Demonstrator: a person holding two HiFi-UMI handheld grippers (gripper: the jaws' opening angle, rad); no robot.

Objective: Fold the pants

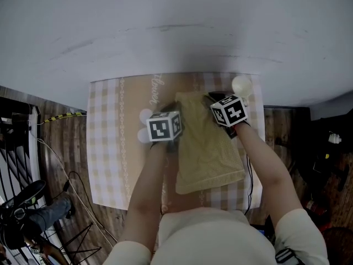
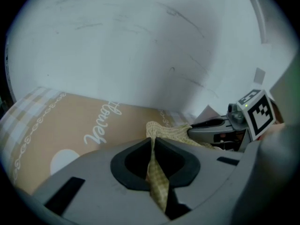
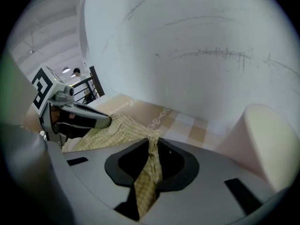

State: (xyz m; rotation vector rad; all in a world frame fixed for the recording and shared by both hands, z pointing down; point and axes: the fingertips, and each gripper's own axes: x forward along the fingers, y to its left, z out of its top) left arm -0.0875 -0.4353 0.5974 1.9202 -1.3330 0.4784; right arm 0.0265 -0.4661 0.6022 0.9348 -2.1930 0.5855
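While both grippers sit at the far end of the garment, the table (image 1: 107,164), under a tan-and-white checked cloth, takes up the middle of the head view, hard against a white wall. Pants (image 1: 208,158), yellow-green check, lie on the right half of it as a long narrow band running from the person toward the wall.

Left gripper (image 2: 153,146): jaws pressed together on a ridge of the pants fabric at the far left corner. Right gripper (image 3: 152,145): likewise pinching a ridge at the far right corner.

Step, as I judge it: far edge taken up, ready for a lengthwise fold. Next move likely calls for lifting both corners together and carrying them toward the near edge, level and evenly spaced so the band does not skew.

Head view gives the full outline of the pants but hides the pinch under the marker cubes. Only the gripper views show fabric between the jaws. Right gripper view alone shows a pale rounded object (image 3: 265,142) looming just to its right; head view shows it as a small round thing at the far corner
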